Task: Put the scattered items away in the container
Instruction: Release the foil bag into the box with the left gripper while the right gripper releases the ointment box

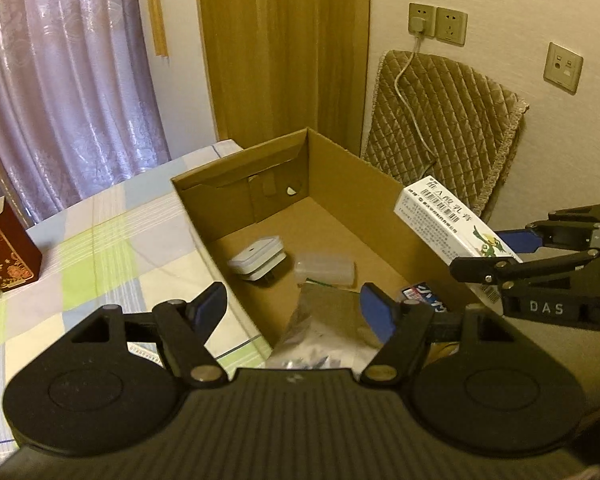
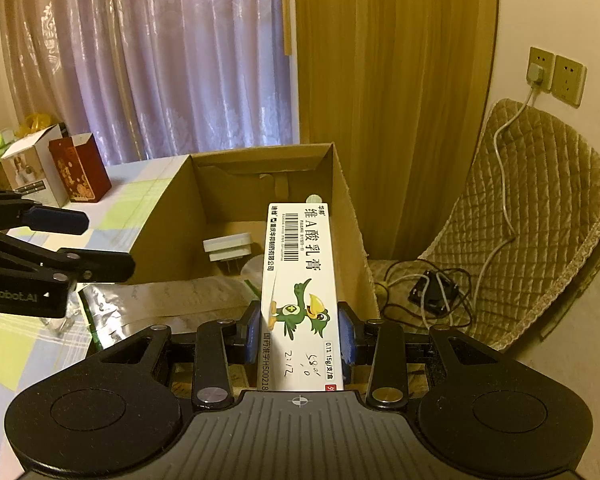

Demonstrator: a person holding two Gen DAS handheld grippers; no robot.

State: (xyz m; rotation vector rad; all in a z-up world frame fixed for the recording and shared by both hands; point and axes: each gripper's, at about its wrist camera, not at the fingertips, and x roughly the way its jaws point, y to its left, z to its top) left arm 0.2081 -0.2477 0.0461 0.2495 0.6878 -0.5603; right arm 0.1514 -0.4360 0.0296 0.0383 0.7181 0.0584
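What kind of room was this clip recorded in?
Probably a bedroom at home: floor-length lilac curtains, a plaid bedsheet under the cardboard box, and a quilted cushion leaning against the wall below wall sockets.

Right gripper (image 2: 300,334) fingers (image 2: 253,332) clamp white ointment box (image 2: 298,276) at frame centre, pointing into open cardboard box (image 2: 168,232). White adapter (image 2: 228,246) lies inside. Left gripper (image 2: 76,248) at left edge, fingers apart, empty.
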